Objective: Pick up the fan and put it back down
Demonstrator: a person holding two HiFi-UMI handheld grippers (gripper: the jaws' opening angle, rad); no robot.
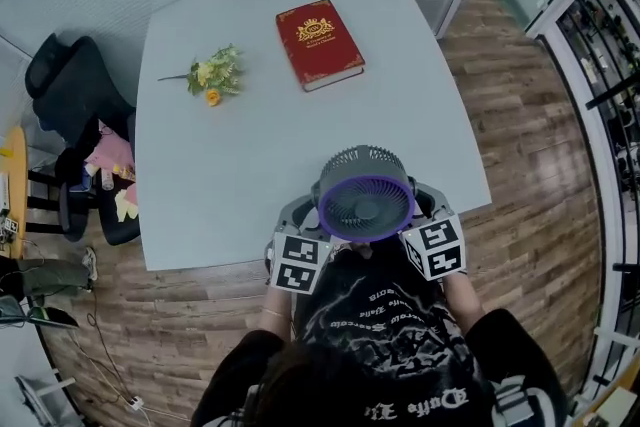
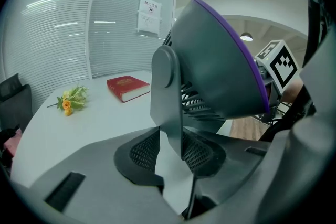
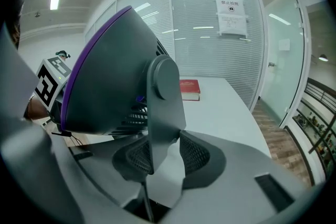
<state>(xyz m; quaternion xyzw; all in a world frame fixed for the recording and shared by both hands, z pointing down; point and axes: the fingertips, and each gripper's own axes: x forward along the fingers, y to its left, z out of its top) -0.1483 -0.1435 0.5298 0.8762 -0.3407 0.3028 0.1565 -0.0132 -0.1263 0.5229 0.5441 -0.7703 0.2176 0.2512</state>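
The fan (image 1: pixel 365 195) is grey with a purple front ring, and its face is tilted up toward me over the table's near edge. My left gripper (image 1: pixel 300 220) is shut on the fan's left side arm (image 2: pixel 168 107), with the mesh pads (image 2: pixel 144 152) pressing on it. My right gripper (image 1: pixel 425 210) is shut on the right side arm (image 3: pixel 165 113) in the same way. The fan head (image 2: pixel 220 71) (image 3: pixel 110 76) fills much of both gripper views. Its base is hidden, so I cannot tell whether it touches the table.
On the pale table (image 1: pixel 200 175) a red book (image 1: pixel 319 43) lies at the far middle, with a small bunch of yellow flowers (image 1: pixel 215 75) to its left. A black office chair (image 1: pixel 70 85) stands off the table's left side. Glass partitions run behind the table.
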